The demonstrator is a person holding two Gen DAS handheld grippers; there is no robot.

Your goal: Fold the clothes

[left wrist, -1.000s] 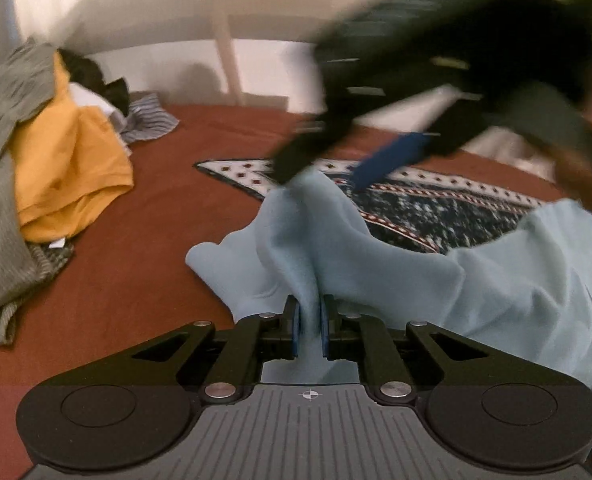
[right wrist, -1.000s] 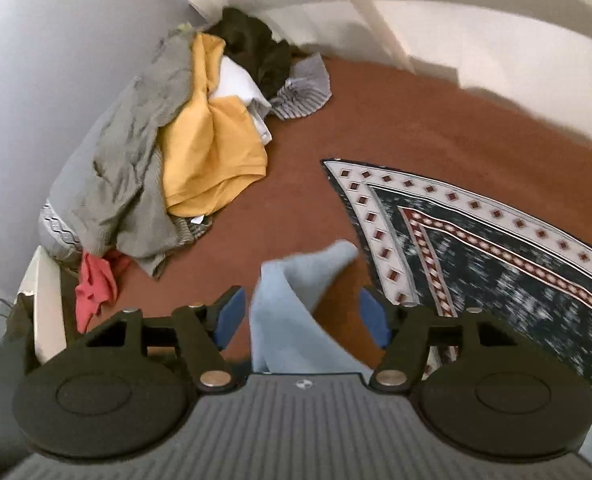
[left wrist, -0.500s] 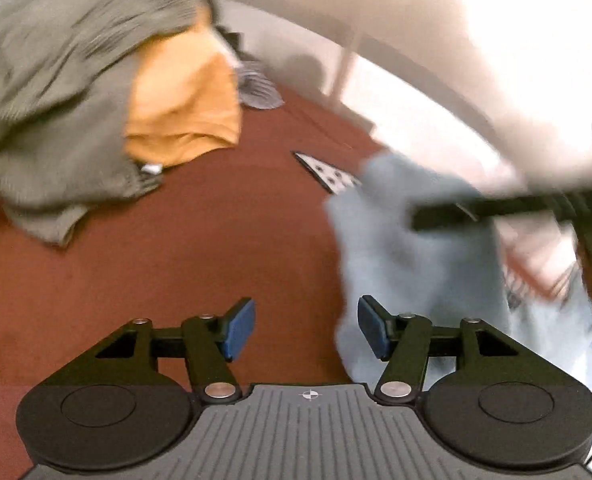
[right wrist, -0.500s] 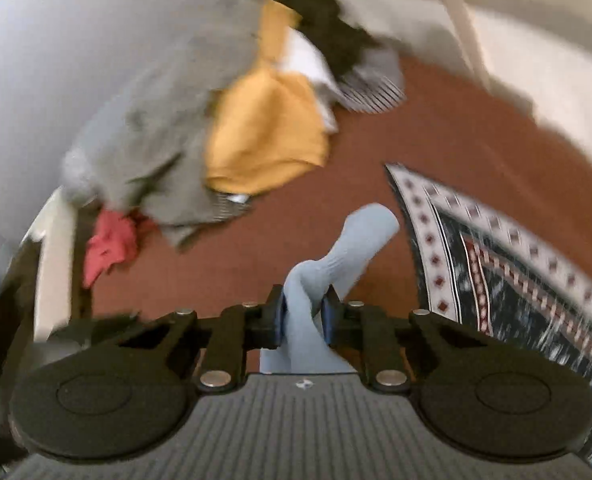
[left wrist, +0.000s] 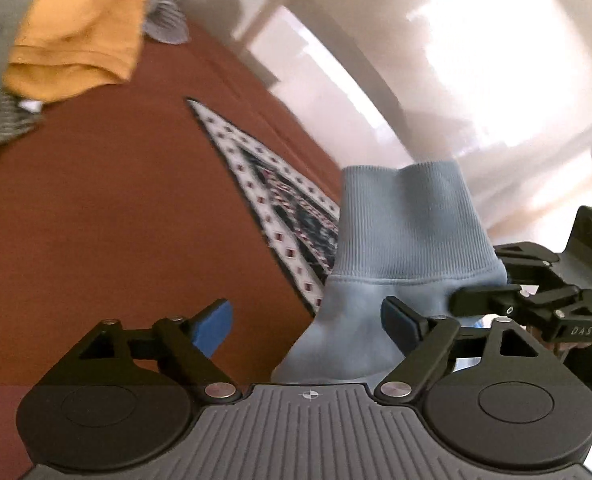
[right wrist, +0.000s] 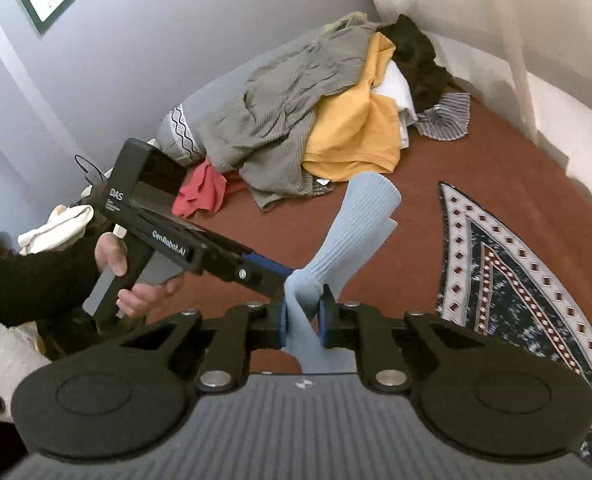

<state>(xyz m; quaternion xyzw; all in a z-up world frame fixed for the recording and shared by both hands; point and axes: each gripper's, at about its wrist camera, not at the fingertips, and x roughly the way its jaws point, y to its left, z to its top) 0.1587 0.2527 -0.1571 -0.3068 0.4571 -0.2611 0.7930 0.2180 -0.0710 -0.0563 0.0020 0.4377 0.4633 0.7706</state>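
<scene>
A light blue garment's sleeve with a ribbed cuff [right wrist: 366,208] stands up over the rust-brown bed [right wrist: 476,152]. My right gripper [right wrist: 302,316] is shut on the sleeve just below the cuff. In the left wrist view the same cuff [left wrist: 404,224] rises between the fingers of my left gripper [left wrist: 306,324], close to the right-hand finger; this gripper is open and holds nothing. The right gripper [left wrist: 462,300] pinches the sleeve from the right there. A hand [right wrist: 112,252] in a black sleeve holds the left gripper [right wrist: 278,276], which reaches to the sleeve from the left.
A pile of clothes lies at the bed's far corner, with a grey garment [right wrist: 272,112], a yellow one [right wrist: 356,136], and black, white, striped and red pieces. A dark patterned cloth [right wrist: 508,280] is spread to the right. Pale walls border the bed.
A second ago my left gripper held the blue garment and the right was open. The left let go, the right shut on the sleeve and lifted it; the left now sits open beside it.
</scene>
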